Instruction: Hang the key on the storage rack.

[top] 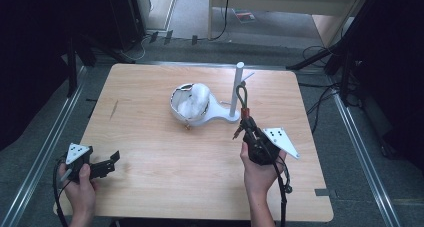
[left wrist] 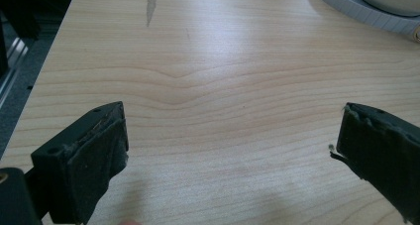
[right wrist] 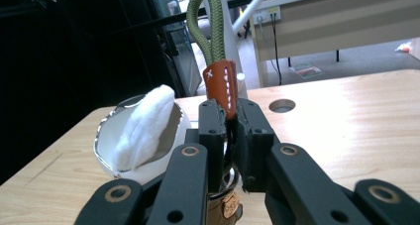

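Note:
My right gripper (top: 248, 126) is shut on a keychain (right wrist: 221, 84): an olive cord loop with an orange leather wrap, held upright, its loop (top: 242, 94) close in front of the white post (top: 237, 89) of a stand. The stand's white base (top: 220, 113) carries a white bowl (top: 190, 105) with a fluffy white pad (right wrist: 144, 127) inside. Metal parts of the keychain hang below the jaws (right wrist: 228, 203). My left gripper (top: 114, 160) rests open at the table's near left corner, its pads (left wrist: 101, 155) wide apart over bare wood.
The light wooden table (top: 165, 162) has a small dark mark (top: 113, 109) at its left. A round hole (right wrist: 282, 105) shows in the tabletop in the right gripper view. Cables and dark stands surround the table on the grey floor.

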Demonstrator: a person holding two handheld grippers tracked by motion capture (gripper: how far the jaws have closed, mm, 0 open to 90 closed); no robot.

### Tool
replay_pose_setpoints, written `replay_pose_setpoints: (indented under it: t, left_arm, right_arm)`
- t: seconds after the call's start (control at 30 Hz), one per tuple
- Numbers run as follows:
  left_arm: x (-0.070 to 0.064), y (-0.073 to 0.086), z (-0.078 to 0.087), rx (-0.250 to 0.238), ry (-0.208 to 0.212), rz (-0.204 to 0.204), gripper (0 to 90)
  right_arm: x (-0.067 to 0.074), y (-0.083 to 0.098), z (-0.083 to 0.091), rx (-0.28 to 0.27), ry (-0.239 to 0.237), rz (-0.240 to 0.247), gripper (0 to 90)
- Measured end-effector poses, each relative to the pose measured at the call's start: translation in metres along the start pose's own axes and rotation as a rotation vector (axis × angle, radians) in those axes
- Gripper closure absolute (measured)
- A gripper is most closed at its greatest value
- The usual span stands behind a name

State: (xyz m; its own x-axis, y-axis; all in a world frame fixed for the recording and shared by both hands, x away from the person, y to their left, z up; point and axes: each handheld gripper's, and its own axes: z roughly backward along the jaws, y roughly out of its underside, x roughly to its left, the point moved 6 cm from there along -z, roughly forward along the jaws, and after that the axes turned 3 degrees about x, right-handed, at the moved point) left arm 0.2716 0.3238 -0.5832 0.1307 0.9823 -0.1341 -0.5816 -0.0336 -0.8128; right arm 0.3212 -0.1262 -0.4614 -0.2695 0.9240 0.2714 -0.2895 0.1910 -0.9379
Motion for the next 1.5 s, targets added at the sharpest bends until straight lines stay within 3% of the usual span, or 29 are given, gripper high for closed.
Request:
replay_pose_setpoints:
  t: [0.83,1.5]
  left_arm:
    - [0.000,0.000,0.000,-0.002,0.000,0.001,0.0]
    - [0.000,0.000,0.000,-0.003,-0.001,0.001,0.0]
  right_arm:
    - [-0.024,0.027,-0.017,0.078,0.019,-0.058,83.7]
    - [-0.030,0.036,-0.030,0.115,0.018,-0.069,83.6]
